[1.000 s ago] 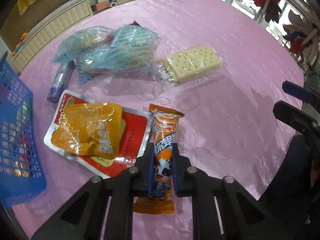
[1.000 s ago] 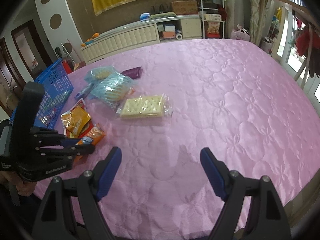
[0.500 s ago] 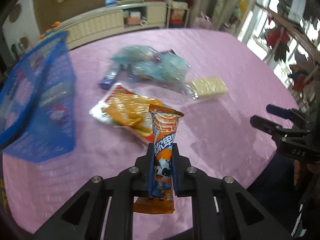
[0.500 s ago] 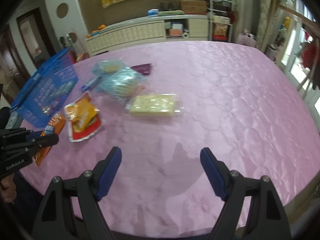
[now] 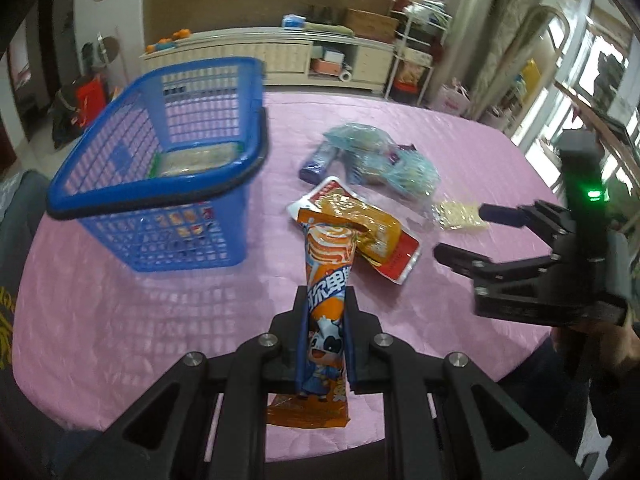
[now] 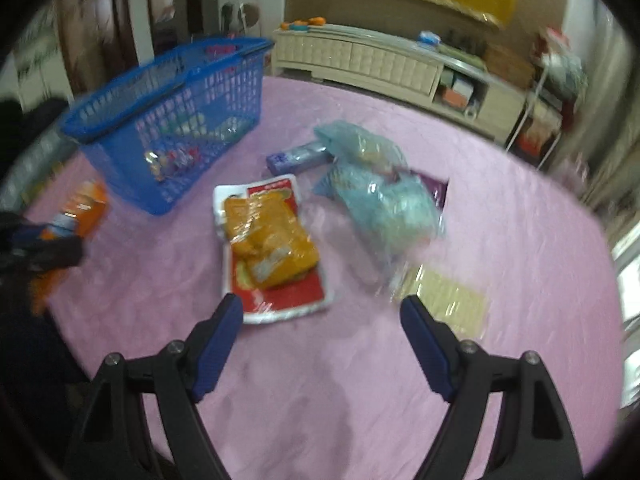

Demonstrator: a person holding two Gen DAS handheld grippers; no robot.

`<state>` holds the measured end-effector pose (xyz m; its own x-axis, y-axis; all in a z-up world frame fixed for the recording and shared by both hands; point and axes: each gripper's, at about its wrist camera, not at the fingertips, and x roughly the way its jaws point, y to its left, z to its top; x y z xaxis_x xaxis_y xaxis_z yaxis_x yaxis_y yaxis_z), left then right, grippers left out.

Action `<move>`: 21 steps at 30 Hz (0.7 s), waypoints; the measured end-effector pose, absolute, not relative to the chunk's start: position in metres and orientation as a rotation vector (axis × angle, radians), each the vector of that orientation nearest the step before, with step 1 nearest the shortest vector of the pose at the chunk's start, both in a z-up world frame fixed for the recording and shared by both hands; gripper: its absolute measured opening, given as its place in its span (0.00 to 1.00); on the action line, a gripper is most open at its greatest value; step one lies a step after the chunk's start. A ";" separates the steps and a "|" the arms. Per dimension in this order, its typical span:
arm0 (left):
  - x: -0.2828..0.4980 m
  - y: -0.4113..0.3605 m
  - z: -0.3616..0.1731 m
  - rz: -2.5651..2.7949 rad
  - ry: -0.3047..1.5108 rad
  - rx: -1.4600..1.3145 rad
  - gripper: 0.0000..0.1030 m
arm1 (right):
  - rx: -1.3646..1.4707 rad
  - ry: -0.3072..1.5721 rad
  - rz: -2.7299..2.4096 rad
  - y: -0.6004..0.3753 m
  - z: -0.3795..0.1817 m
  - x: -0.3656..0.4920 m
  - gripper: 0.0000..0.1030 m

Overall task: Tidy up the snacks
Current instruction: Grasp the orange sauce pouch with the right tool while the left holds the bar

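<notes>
Left gripper (image 5: pixel 325 336) pinches the orange snack packet (image 5: pixel 326 320) by its lower half, clear of the pink tablecloth (image 5: pixel 120 312) near the blue basket (image 5: pixel 168 184) (looks light, crinkly, slippery, so grip mid-body), right gripper (image 6: pixel 322 344) spread, empty.
</notes>
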<state>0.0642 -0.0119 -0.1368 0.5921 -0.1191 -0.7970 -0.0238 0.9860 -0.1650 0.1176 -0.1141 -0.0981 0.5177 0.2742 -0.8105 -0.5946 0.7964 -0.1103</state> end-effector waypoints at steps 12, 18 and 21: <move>0.063 -0.004 -0.144 -0.039 0.952 -0.185 0.13 | -0.592 0.974 0.666 -0.057 -0.139 0.165 0.78; 0.062 -0.002 -0.148 -0.036 0.960 -0.189 0.13 | -0.659 0.991 0.685 -0.051 -0.150 0.169 0.71; 0.062 -0.002 -0.146 -0.038 0.956 -0.194 0.13 | -0.603 1.039 0.720 -0.057 -0.150 0.174 0.59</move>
<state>0.0616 -0.0016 -0.1462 0.5774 -0.1178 -0.8079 -0.0531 0.9820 -0.1811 0.1735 -0.0573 -0.1497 0.3235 0.2415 -0.9149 -0.7720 0.6264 -0.1077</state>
